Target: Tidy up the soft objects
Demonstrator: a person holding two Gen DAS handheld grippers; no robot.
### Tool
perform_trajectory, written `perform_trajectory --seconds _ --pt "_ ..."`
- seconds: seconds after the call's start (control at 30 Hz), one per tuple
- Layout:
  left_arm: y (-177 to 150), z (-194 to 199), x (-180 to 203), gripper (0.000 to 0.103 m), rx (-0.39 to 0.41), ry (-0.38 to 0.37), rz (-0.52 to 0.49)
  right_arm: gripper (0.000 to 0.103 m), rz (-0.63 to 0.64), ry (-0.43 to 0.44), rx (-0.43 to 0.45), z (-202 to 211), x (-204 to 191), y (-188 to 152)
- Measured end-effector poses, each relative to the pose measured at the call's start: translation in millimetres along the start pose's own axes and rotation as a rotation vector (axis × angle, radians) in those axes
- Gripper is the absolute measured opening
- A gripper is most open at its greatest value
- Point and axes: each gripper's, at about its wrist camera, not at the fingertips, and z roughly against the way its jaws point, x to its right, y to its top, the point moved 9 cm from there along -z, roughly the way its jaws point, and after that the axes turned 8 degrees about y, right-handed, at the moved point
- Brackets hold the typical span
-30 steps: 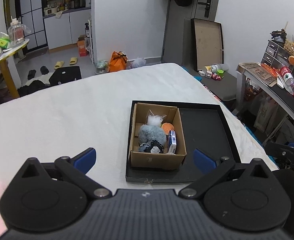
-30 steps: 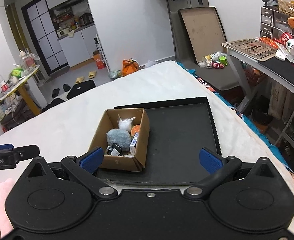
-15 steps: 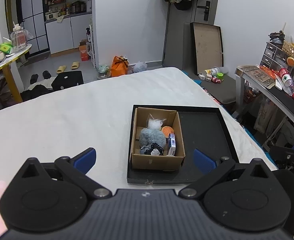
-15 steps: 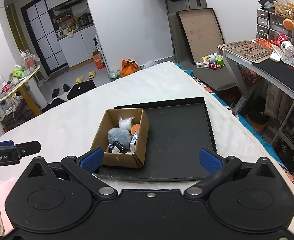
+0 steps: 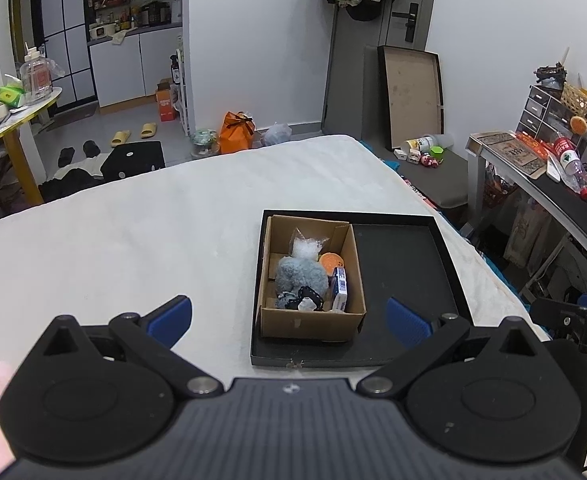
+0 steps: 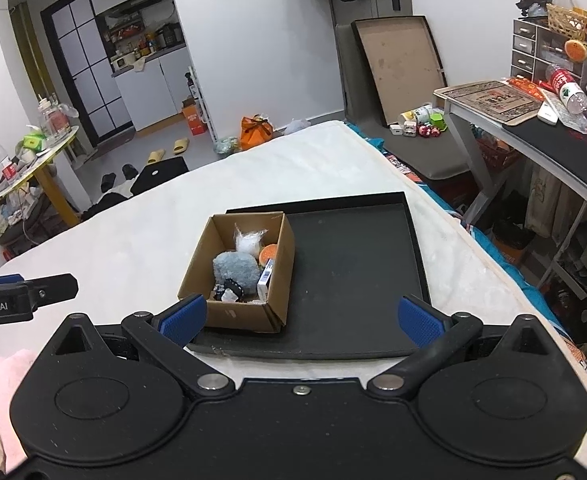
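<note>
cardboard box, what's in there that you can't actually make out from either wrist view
- Bottom of the cardboard box: the grey plush covers it in both views.
- Small black and white thing at the near end: too small and tangled to identify in either view.
- Blue and white carton: print too small to read; it stands against the right wall, its lower part hidden.
- Clear bag: contents only a white blur.
- Orange item: half hidden behind the carton.

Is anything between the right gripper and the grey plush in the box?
Only the cardboard box's near wall. The right gripper is open, and the grey plush is reachable from above.
</note>
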Motion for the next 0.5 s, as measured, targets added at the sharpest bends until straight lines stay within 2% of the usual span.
perform_trajectory --seconds 0.5 --pt "-2.9 0.0 2.6 0.103 -0.004 -0.006 -0.007 0.103 -0.006 -0.001 -0.009 -0.4 -0.4 -1.6"
